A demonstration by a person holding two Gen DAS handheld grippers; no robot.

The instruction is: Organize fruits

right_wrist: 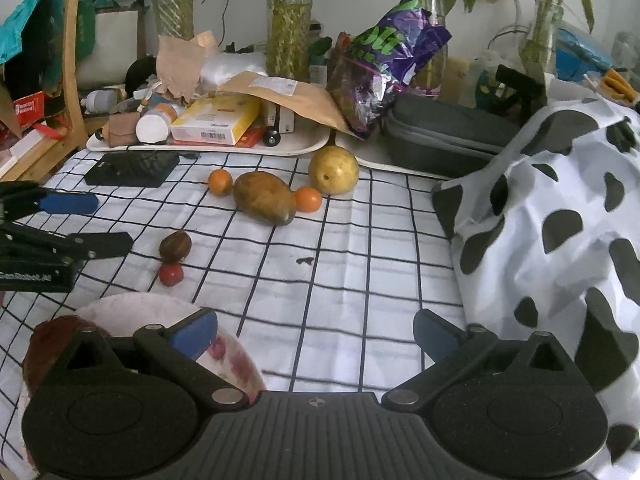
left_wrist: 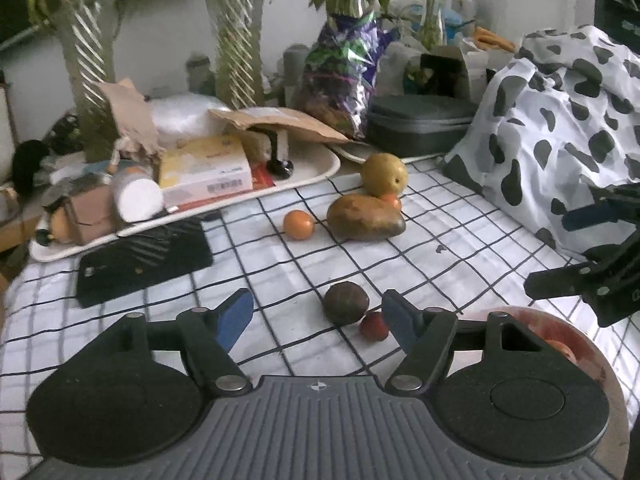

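At nine o'clock in our right view the left gripper (right_wrist: 106, 222) has its jaws partly open and empty. Beside them lie the dark brown round fruit (right_wrist: 175, 245) and the small red fruit (right_wrist: 171, 273), touching. At seven o'clock stands the white bowl (right_wrist: 132, 306). The right gripper (right_wrist: 316, 330) is wide open, holding nothing.

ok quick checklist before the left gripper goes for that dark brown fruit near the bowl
1. Left gripper open, nothing between its fingers: ok.
2. Dark brown fruit lies ahead of the gap, toward the right finger: ok.
3. Small red fruit touches the dark fruit and sits by the right finger; it could be knocked: not ok.
4. Right gripper open and empty, off to the side: ok.
5. Bowl close by; free room inside: cannot tell.
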